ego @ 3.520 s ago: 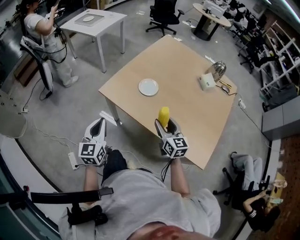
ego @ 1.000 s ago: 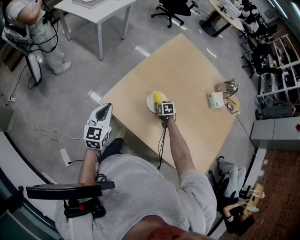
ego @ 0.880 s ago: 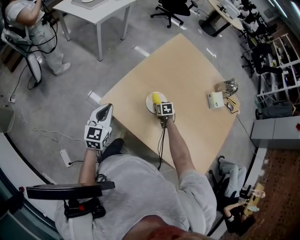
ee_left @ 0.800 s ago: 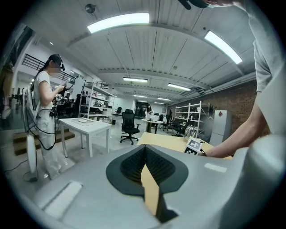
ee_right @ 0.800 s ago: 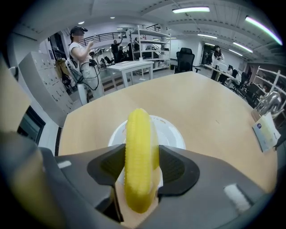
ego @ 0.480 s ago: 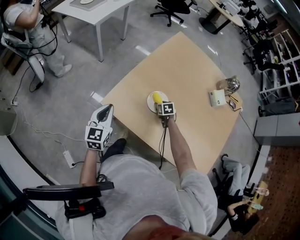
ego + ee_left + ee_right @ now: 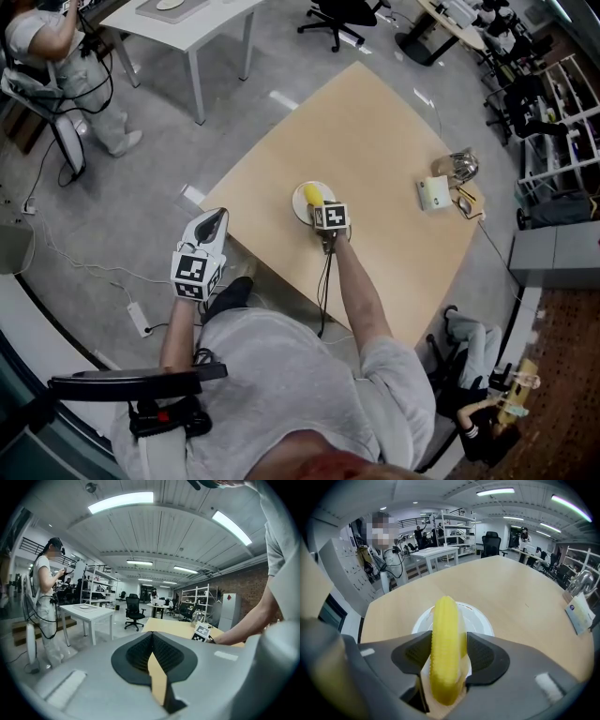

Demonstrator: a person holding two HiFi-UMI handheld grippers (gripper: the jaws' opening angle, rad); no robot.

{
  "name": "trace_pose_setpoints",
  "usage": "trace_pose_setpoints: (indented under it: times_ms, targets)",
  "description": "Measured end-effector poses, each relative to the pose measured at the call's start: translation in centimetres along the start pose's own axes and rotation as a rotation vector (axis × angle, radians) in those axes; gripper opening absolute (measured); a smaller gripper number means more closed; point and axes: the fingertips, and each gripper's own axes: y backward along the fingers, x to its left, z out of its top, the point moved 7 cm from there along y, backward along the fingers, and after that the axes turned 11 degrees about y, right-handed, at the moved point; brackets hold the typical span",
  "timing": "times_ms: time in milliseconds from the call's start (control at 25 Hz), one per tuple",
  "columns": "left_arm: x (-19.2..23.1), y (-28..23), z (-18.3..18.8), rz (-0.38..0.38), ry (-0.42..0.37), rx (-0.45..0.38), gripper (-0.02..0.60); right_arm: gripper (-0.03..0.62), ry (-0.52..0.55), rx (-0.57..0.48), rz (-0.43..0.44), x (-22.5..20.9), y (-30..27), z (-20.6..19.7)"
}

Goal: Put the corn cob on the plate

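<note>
The yellow corn cob (image 7: pixel 313 195) is held lengthwise between my right gripper's (image 7: pixel 320 202) jaws, which are shut on it. It hangs just over the small white plate (image 7: pixel 298 202) near the front middle of the tan table (image 7: pixel 375 131). In the right gripper view the corn cob (image 7: pixel 446 639) covers the middle of the plate (image 7: pixel 480 620), and I cannot tell whether it touches the plate. My left gripper (image 7: pixel 216 217) is shut and empty, off the table's left corner above the floor. In its own view the left gripper (image 7: pixel 152 653) points toward the table.
A white box (image 7: pixel 433 195) and a shiny metal object (image 7: pixel 459 167) sit at the table's right end. A person (image 7: pixel 56 47) stands by a white table (image 7: pixel 178 14) at the far left. Cables and a power strip (image 7: pixel 141 319) lie on the floor.
Since 3.5 s ago my right gripper carried the corn cob from the table's near edge to over the plate. Over the last second both grippers have hardly moved.
</note>
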Motion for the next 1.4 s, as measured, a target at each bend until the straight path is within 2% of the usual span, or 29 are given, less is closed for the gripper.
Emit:
trace_pose_setpoints:
  times_ms: [840,1400]
  targets:
    - [-0.8,-0.1,0.6,-0.012,-0.019,0.001,0.020,0.238,0.010,-0.003,-0.008,0.2,0.0,0.3]
    - [-1.9,-1.7,0.8,-0.074,-0.033,0.012,0.020,0.238,-0.014,-0.134,-0.062,-0.6,3.6,1.2]
